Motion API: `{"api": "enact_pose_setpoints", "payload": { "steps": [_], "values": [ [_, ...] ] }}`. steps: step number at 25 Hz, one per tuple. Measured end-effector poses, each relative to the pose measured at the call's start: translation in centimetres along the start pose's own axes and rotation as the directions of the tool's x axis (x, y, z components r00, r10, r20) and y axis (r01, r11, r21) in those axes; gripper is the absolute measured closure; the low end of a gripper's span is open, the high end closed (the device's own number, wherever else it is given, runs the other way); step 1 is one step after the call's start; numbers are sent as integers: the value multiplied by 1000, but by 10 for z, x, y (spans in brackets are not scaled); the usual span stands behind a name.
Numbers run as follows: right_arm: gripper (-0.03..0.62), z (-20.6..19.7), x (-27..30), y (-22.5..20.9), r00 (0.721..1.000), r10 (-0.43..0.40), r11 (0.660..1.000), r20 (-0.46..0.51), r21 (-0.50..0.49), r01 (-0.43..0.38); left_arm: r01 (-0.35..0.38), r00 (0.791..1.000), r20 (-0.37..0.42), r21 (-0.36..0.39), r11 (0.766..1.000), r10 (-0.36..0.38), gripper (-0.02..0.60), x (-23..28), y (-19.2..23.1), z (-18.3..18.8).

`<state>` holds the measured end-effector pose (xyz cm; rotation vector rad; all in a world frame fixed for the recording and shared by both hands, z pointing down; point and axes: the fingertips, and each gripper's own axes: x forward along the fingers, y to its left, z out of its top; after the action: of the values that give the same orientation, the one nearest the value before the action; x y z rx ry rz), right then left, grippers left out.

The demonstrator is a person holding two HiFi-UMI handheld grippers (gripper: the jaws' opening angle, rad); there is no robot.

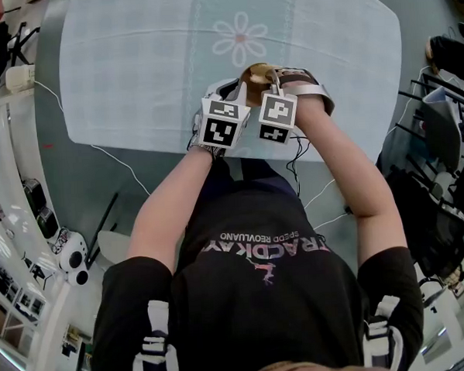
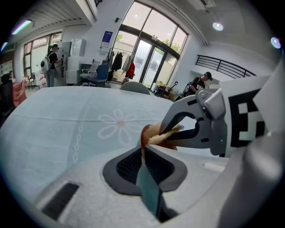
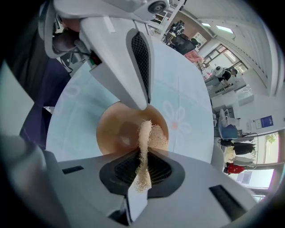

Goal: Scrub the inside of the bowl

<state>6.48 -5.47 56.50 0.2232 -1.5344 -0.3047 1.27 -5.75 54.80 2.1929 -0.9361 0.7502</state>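
Both of the person's arms reach forward over the near edge of the table (image 1: 96,110), the left forearm (image 1: 171,199) and the right forearm (image 1: 354,174) angling inward so that the two grippers meet side by side. In the head view their two marker cubes – the left one (image 1: 222,121) and the right one (image 1: 277,118) – sit just beside each other. The left gripper (image 2: 143,150) slants down toward the table, and its jaws are closed on the thin brown rim of the bowl (image 3: 116,131), one pad on either side of the wall. The right gripper (image 3: 144,155) points steeply down into the bowl. Its jaws are clamped together on a pale, fibrous scrubber (image 3: 144,133), whose free end hangs over the inside of the bowl near the wall; whether it touches the surface cannot be told. The bowl sits at the near side of the table, on a pale checked cloth (image 1: 148,61), with the cloth's printed flower (image 1: 240,38) beyond it. By count there are one bowl, one scrubber, two grippers, two marker cubes and one flower print – and in the left gripper view the right gripper shows at the right, its jaws over the bowl's rim.
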Motion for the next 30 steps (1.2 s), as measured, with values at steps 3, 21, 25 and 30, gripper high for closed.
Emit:
{"api": "enact_pose_setpoints", "payload": {
  "steps": [3, 21, 25, 30],
  "values": [
    [560, 6, 1, -6, 999, -30, 999, 13, -24, 30, 7, 1000, 1, 37, 999, -7, 548, 3, -3, -1],
    [560, -4, -1, 11, 996, 61, 996, -62, -68, -65, -30, 999, 14, 49, 998, 30, 546, 1, -1, -2],
    [560, -7, -3, 24, 990, 110, 989, -93, -93, -119, -41, 999, 19, 41, 998, 40, 548, 1, 1, -3],
    [560, -6, -6, 43, 975, 194, 974, -107, -101, -204, -51, 998, 21, 32, 998, 51, 554, 3, 3, -2]
  ]
}}
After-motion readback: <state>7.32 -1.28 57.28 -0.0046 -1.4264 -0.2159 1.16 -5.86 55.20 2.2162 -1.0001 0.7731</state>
